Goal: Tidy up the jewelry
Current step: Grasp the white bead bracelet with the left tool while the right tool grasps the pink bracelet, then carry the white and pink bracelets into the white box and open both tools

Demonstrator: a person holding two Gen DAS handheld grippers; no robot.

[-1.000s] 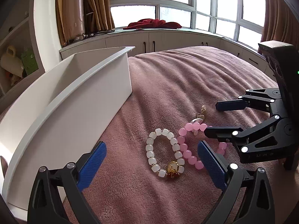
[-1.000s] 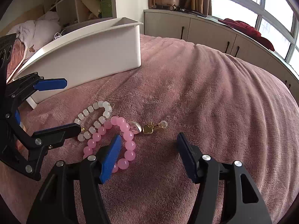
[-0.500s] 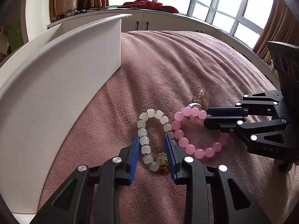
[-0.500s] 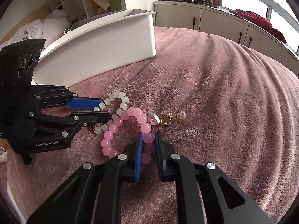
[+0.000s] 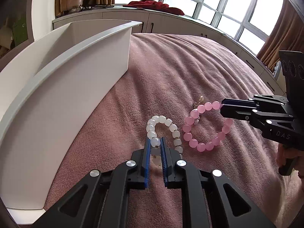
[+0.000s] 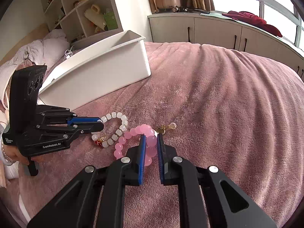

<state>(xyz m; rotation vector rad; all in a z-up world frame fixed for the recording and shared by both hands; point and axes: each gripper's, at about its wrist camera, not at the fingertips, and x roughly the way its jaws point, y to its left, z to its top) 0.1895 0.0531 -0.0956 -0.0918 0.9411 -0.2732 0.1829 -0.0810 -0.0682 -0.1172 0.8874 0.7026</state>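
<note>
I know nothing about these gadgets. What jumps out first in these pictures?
Two bead bracelets on a pink plush blanket: the left claw is shut on the white bead bracelet, and the right claw is shut on the pink bead bracelet beside it. To the left stands a long white bin, open at the top.

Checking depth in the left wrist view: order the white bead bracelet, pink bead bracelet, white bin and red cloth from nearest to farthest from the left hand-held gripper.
1. white bead bracelet, clamped in the left hand-held gripper.
2. pink bead bracelet, just right of it.
3. white bin, left side.
4. red cloth, far on the window ledge.
</note>
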